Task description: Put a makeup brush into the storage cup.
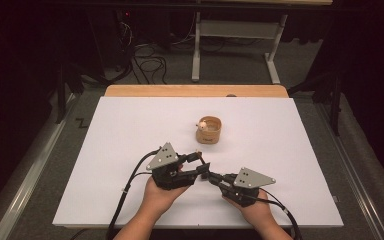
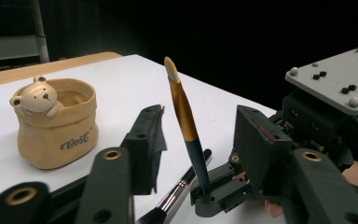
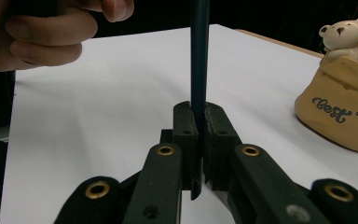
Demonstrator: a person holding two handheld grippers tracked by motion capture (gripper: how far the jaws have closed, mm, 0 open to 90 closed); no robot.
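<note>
A make-up brush (image 2: 182, 107) with a dark teal handle, gold ferrule and cream tip stands nearly upright. My right gripper (image 3: 200, 114) is shut on the lower end of its handle (image 3: 199, 56); this gripper (image 1: 211, 176) sits near the table's front centre. My left gripper (image 2: 199, 126) is open, one jaw on each side of the brush and apart from it; in the high view the left gripper (image 1: 198, 161) faces the right one. A beige sack-shaped pot (image 1: 209, 131) with a bear figure on its rim stands behind them, also seen as the pot (image 2: 58, 126) (image 3: 342, 107).
A second brush (image 2: 177, 193) with a black handle, silver ferrule and dark bristles lies flat on the white table cover (image 1: 130, 140) under the grippers. The table's wooden far edge (image 1: 195, 91) shows beyond the cover. Cables and a metal frame (image 1: 196, 55) stand on the floor behind.
</note>
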